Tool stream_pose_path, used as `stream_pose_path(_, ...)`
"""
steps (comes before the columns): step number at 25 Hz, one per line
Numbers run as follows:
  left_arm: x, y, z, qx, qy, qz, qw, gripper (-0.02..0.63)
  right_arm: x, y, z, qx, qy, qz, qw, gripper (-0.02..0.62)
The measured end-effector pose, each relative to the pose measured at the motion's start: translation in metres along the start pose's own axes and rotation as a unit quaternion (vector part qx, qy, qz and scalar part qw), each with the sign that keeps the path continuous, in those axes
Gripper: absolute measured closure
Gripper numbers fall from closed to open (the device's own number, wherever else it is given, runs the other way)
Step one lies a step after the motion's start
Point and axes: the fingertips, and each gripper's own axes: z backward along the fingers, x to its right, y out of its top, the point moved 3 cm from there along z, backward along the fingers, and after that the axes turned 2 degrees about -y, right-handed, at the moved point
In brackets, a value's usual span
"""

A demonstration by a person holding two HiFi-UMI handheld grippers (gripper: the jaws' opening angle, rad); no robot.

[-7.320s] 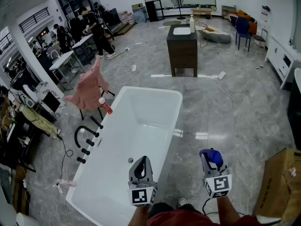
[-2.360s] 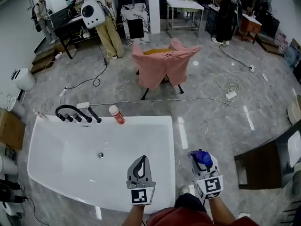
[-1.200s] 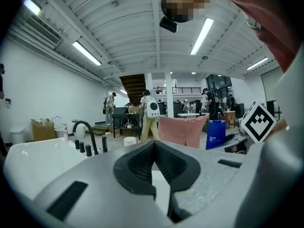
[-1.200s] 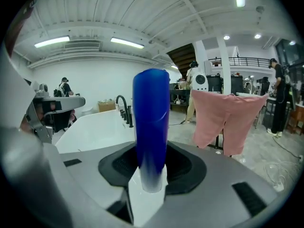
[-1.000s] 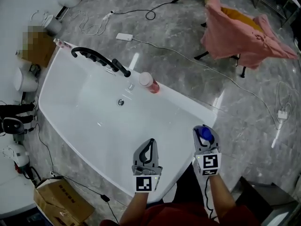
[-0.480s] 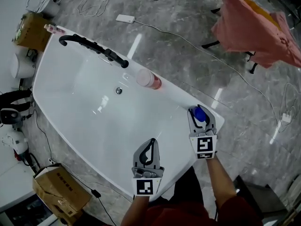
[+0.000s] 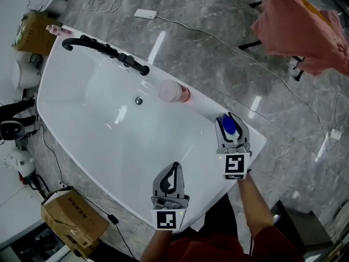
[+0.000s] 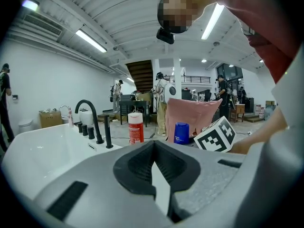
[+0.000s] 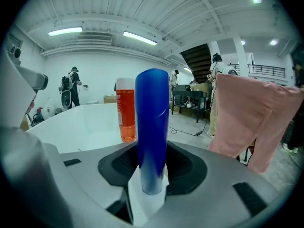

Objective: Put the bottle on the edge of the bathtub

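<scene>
A blue bottle [image 7: 229,126] stands upright between the jaws of my right gripper [image 7: 229,119], which is shut on it. It is held over the right end of the white bathtub [image 7: 204,105], at the rim; whether it touches the rim I cannot tell. In the right gripper view the blue bottle [image 9: 152,127] rises from my right gripper [image 9: 152,177], the tub [image 9: 80,122] beyond. A red bottle [image 7: 174,91] stands on the far rim. My left gripper [image 7: 173,168] is shut and empty over the near rim. The left gripper view shows its shut jaws [image 8: 153,164] and the blue bottle [image 8: 181,133].
A black faucet [image 7: 103,49] with several knobs sits on the tub's far rim at the left. A pink cloth [image 7: 305,26] hangs over a chair at the top right. Cables and a power strip [image 7: 145,14] lie on the floor; a cardboard box [image 7: 73,222] stands at the lower left.
My right gripper has carried the blue bottle forward, from beside the near side of the tub to over its right-end rim. The left gripper has stayed low over the near rim.
</scene>
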Motion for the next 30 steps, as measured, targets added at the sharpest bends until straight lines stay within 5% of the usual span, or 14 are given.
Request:
stream_pose_path(6, 0.0, -0.001, -0.002, 0.002, -0.003, 0.008, 1.0, 0.601, 0.001, -0.01, -0.004, -0.01, 0.008, -0.015, 1.0, 0.351)
stream_pose_path(19, -0.027, 0.021, 0.041, 0.027, 0.048, 0.028, 0.9981, 0.601, -0.023, -0.046, 0.063, -0.089, 0.014, -0.031, 0.995, 0.33)
stream_pose_path(30, -0.054, 0.045, 0.137, 0.043, 0.103, 0.058, 0.992, 0.601, -0.084, 0.024, 0.141, -0.066, 0.06, -0.014, 0.996, 0.33)
